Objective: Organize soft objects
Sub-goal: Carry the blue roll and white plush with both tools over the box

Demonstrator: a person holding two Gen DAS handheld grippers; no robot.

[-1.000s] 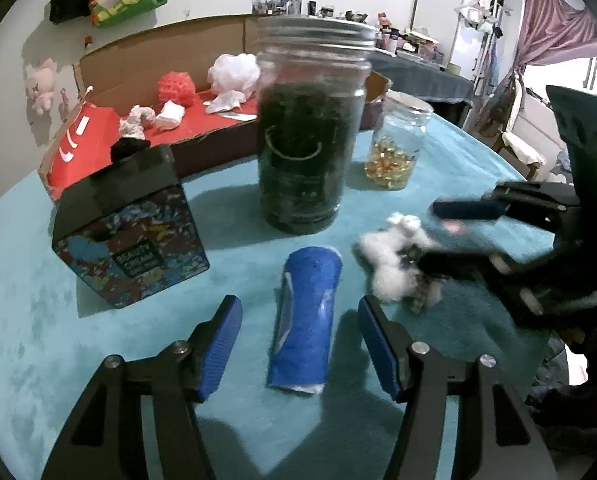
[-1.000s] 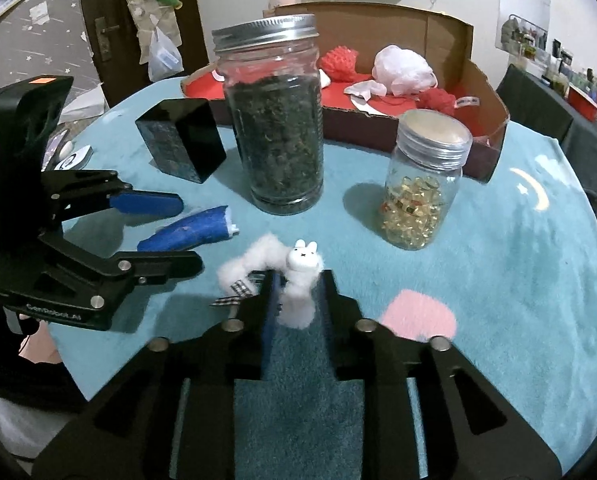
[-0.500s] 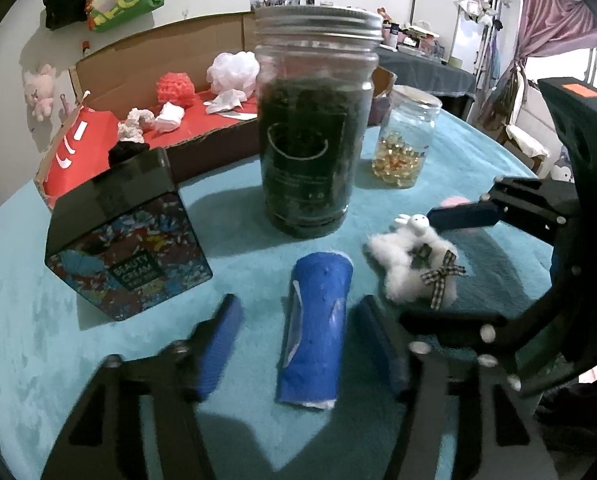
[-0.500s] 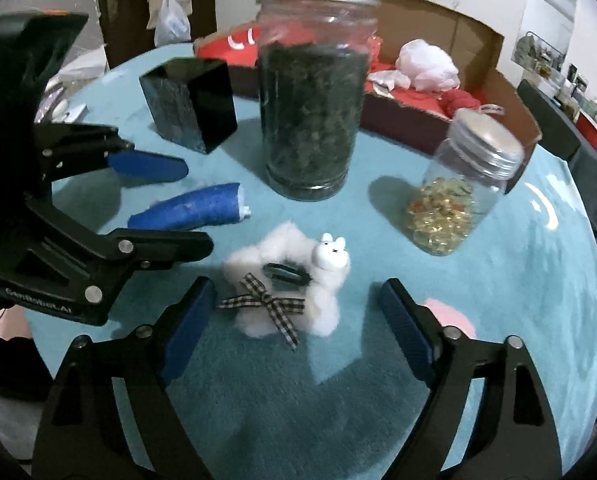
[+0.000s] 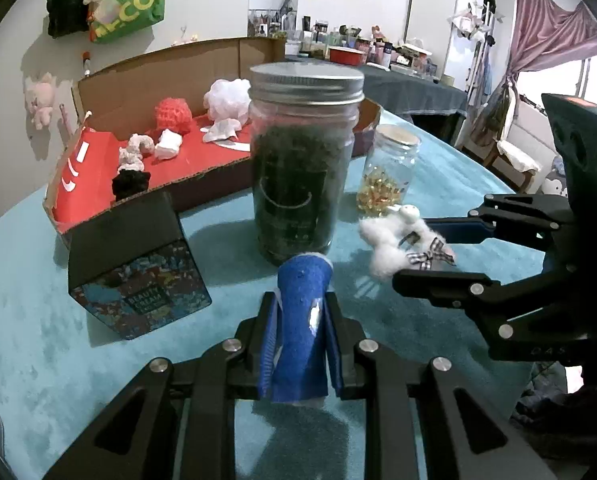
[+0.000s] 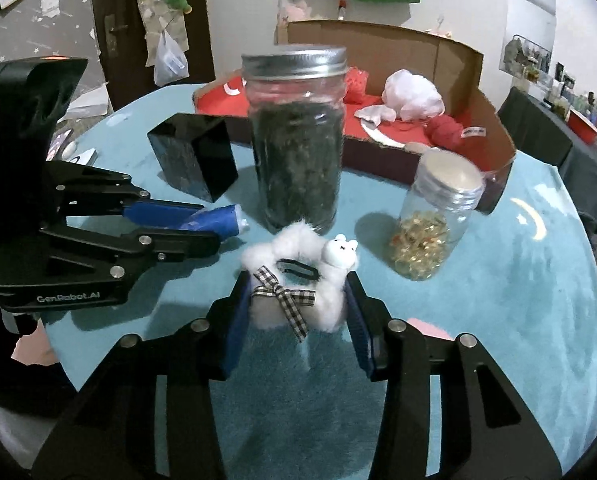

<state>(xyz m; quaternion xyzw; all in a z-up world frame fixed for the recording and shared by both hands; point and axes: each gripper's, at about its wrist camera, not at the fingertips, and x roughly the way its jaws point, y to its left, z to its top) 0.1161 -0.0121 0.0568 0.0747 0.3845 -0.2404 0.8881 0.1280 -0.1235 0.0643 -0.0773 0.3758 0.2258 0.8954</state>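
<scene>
A rolled blue cloth (image 5: 302,320) sits between the blue pads of my left gripper (image 5: 300,304), whose jaws are closing and press on both its sides. From the right wrist view the same roll (image 6: 218,220) pokes out of the left gripper (image 6: 204,226). A fluffy white scrunchie (image 6: 266,312) with a bunny head and checked bow lies on the teal table. My right gripper (image 6: 297,284) is closing on it, pads touching both sides. In the left wrist view the scrunchie (image 5: 382,256) is seen in the right gripper (image 5: 414,252).
A tall jar of dark leaves (image 5: 302,168) stands just beyond both grippers. A small jar of gold beads (image 6: 430,224) is at the right and a black tin (image 5: 134,264) at the left. Behind them, an open cardboard box (image 5: 158,76) holds several soft items.
Both grippers went from wide around their objects to closed onto them: the left on the blue roll, the right on the scrunchie. The right had opened half a second ago, then closed again.
</scene>
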